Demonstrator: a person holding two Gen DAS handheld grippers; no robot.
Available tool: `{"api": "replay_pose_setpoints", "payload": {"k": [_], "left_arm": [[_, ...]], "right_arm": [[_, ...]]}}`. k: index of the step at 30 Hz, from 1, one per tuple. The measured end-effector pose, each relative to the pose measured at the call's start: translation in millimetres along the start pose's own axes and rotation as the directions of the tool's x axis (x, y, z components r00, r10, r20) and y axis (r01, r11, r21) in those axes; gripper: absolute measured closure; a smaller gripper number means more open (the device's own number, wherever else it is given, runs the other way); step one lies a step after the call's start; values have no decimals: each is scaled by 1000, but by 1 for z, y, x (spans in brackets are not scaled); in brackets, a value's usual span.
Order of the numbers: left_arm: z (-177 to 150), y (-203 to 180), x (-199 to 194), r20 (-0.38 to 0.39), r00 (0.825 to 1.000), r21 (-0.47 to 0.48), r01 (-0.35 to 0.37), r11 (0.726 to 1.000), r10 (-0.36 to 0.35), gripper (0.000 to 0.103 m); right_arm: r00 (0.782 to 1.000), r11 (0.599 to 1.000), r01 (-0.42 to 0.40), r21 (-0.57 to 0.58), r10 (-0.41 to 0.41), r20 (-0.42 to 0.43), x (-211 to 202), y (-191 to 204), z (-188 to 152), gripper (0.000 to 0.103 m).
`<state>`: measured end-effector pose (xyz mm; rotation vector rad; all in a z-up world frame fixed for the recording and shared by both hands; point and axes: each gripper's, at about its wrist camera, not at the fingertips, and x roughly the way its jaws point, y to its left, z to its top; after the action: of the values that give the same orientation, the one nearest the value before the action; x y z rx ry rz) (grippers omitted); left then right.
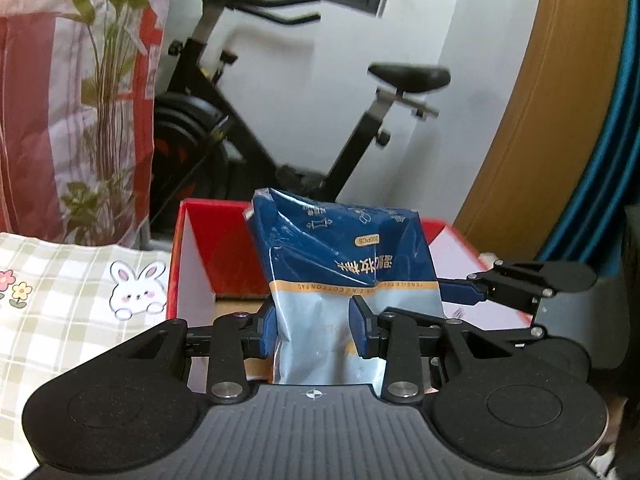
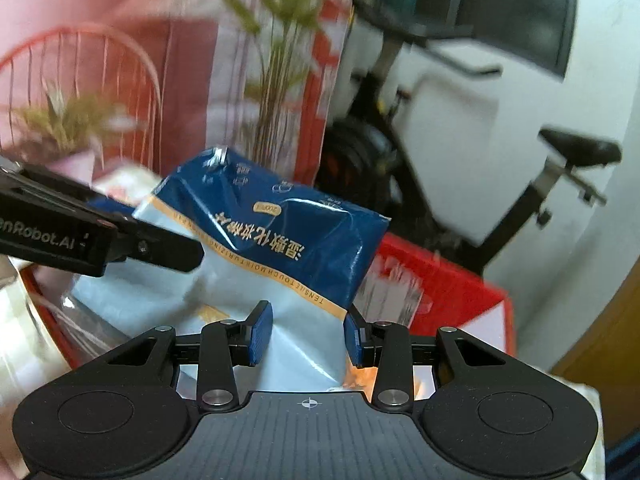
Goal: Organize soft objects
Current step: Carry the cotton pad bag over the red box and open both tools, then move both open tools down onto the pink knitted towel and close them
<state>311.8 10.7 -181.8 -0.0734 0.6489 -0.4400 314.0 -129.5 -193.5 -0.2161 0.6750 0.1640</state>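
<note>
Cotton-pad pack: soft plastic pouch, dark blue upper half, pale lower half, an orange band between; printed text reads upside down, so it is carried inverted. Location: held in the air over the open red box, gripped from two sides.

Left to right, left wrist view:
- Checked cloth with rabbit print, lying beside the box; above it a red-and-pink floral bag.
- Red box, open-topped, white interior wall; judged to be the destination for the pack.
- Left gripper: blue pads pressed into the pale lower part of the pouch, which creases between them; clenched on the pack.
- Right gripper: in its own view, pads squeezed on the pale lower corner; clenched on the same pack. Seen from the left, its blue finger meets the pouch's right edge.
- Exercise bike, behind, against the white wall; not involved.

Handling note: a limp pouch sags under a single grip; two holds likely keep it spread and steady for lowering into the box. Placement not yet done.
</note>
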Motion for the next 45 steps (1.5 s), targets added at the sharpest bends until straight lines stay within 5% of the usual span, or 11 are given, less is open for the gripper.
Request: {"api": "replay_pose_setpoints", "payload": {"k": [3,6,9,13,15,26,45], "left_arm": [[0,-3,0,-16,997,47,-80,996,80,60],[1,-5,-7,7,996,83,-88,993,88,45],[2,-8,-14,12,995,96,-96,991,95,38],[2,-15,-24,32,993,113,-118,987,115,9],[2,-18,-32,43,992,119,-123,985,119,4],[-8,-33,-75,66,990,116,-131,985,124,0],[-58,-49,-131,83,987,91,-142,986,134,0]], "right_arm": [[997,1000,-17,11,18,-73,11,3,-1,64],[995,1000,13,4,-12,-97,14,6,-3,56],[996,999,35,20,-33,-88,8,7,-4,37],[996,997,68,42,-65,-56,-10,-1,-8,7],[996,995,77,58,-75,-37,-20,-2,-11,1],[996,965,25,261,-48,80,-82,-27,-31,0],[969,937,47,347,-127,214,-159,-2,-91,0]]}}
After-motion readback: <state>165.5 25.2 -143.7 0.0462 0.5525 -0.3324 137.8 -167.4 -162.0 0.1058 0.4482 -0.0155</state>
